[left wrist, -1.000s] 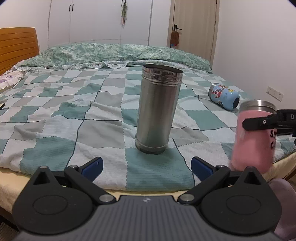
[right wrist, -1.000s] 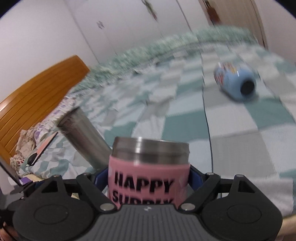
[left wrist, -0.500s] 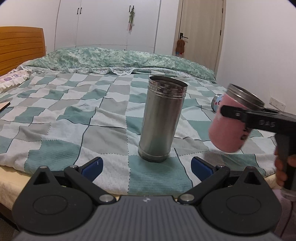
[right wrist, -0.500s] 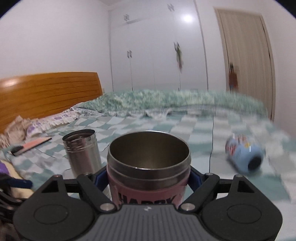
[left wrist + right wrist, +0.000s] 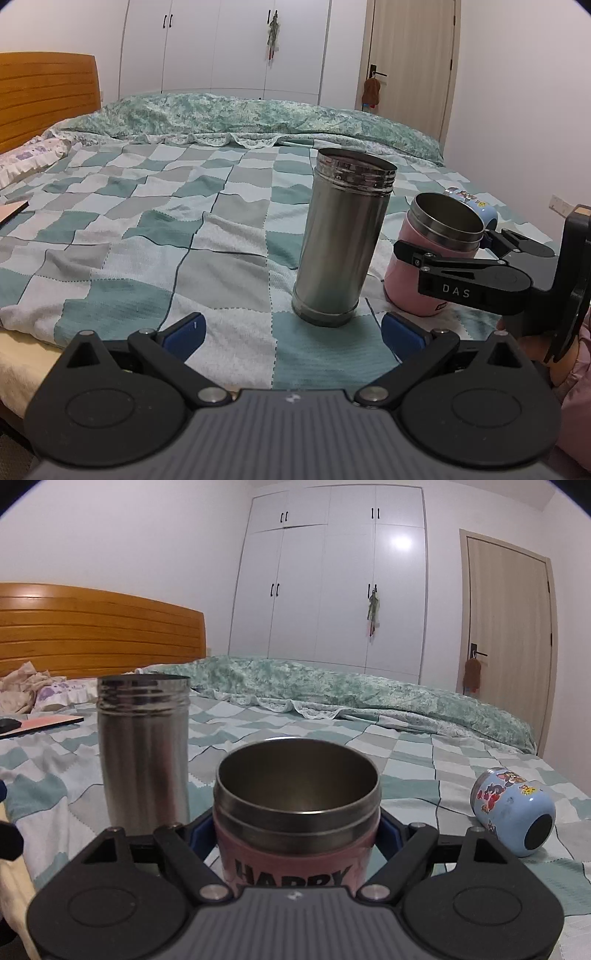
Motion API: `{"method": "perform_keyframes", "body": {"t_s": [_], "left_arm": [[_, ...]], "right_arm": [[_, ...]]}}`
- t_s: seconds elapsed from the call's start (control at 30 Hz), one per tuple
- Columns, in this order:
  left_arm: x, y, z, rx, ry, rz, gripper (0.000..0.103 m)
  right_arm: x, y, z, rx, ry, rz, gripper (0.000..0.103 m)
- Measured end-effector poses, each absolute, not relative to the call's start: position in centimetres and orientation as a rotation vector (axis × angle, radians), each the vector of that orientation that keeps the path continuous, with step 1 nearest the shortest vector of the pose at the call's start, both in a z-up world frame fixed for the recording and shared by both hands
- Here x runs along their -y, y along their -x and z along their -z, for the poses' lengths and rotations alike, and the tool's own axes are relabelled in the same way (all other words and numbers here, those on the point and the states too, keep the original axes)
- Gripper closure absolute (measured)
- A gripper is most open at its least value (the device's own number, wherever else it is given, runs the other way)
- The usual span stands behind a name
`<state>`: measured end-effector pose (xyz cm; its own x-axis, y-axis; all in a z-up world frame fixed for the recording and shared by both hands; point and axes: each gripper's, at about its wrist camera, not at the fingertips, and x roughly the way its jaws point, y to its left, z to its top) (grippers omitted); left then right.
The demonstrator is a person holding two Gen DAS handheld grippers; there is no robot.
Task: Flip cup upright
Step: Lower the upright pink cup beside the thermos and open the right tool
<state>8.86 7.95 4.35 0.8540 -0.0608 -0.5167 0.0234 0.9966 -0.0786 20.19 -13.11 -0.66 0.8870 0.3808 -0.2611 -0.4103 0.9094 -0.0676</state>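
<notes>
Pink cup (image 5: 297,834): lower body hidden behind right gripper (image 5: 297,840) housing; print cut off, only "HAPPY" readable.
Steel flask (image 5: 143,753): base hidden behind gripper linkage at 9 o'clock.
Blue cup (image 5: 474,203): mostly hidden behind pink cup at 3 o'clock.
Pink flat item (image 5: 11,214): cut by edge at 9 o'clock, identity unclear.
Hand (image 5: 532,341): mostly hidden by gripper frame.

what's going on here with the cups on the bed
A person is setting cups upright on the bed with two handheld grippers. The right gripper is clamped on the pink cup, which stands mouth up beside the tall steel cup, also upright. The left gripper hangs open in front of the steel cup, holding nothing. A blue cartoon cup lies on its side further right.
</notes>
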Motion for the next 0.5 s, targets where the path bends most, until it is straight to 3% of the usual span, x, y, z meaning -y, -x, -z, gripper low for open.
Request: {"method": "perform_keyframes", "body": {"t_s": [0.2, 0.27, 0.3, 0.5], "left_arm": [[-7.4, -8.6, -4.6, -0.522, 0.081, 0.051, 0.0], [-7.0, -8.1, -5.0, -0.497, 0.08, 0.051, 0.0], [-6.7, -7.8, -5.1, -0.481, 0.081, 0.052, 0.0], [-4.8, -5.2, -5.5, -0.37, 0.109, 0.067, 0.0]], "right_arm": [[13.7, -20.2, 0.7, -0.249, 0.107, -0.425, 0.019], [14.3, -20.0, 0.4, -0.254, 0.094, -0.446, 0.003], [14.6, -19.7, 0.3, -0.244, 0.083, -0.45, 0.0], [18.7, -15.2, -1.0, -0.155, 0.039, -0.445, 0.0]]}}
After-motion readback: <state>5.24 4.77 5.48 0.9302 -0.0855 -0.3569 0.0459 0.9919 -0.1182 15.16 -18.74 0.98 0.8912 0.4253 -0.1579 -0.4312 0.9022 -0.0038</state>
